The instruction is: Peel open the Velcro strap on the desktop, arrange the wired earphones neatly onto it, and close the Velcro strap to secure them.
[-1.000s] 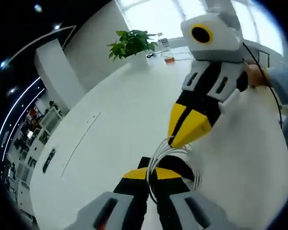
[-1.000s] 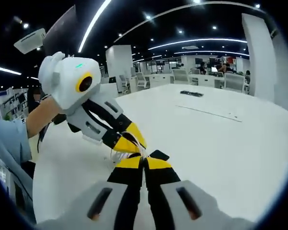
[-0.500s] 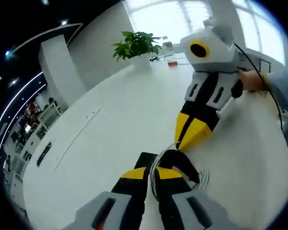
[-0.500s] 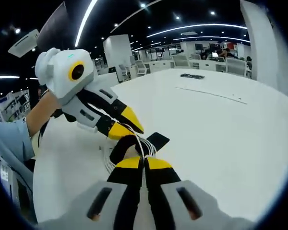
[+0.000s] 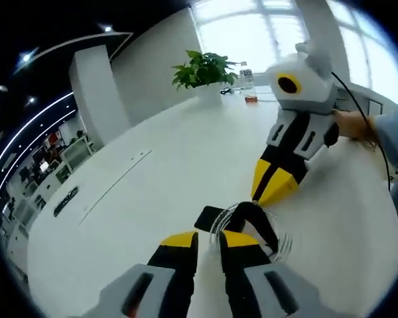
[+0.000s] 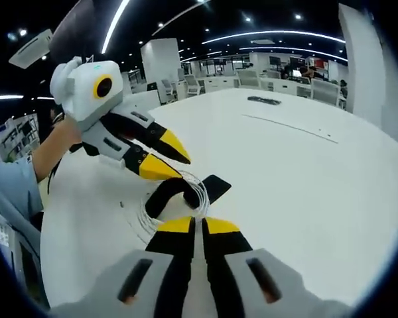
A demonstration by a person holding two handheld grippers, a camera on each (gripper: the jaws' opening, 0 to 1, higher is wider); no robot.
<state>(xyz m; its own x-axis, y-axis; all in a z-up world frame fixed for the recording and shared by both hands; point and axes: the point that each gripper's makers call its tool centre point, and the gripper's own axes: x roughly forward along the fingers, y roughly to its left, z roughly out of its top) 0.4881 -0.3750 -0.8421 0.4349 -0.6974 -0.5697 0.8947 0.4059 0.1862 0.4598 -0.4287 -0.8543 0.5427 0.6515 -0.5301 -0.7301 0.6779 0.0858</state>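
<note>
The coiled wired earphones (image 5: 252, 228) lie on the white desktop (image 5: 152, 179), wrapped by the black Velcro strap (image 6: 179, 192), just beyond both grippers' tips. The left gripper (image 6: 164, 156) angles down from the person's hand (image 6: 60, 136), jaws parted above the coil. The right gripper (image 5: 273, 189) slants down toward the coil with jaws together, holding nothing.

Smooth glossy white desktop (image 5: 152, 192); matt black strap (image 6: 186, 192) (fabric-like); thin white earphone cord (image 6: 149, 222).
</note>
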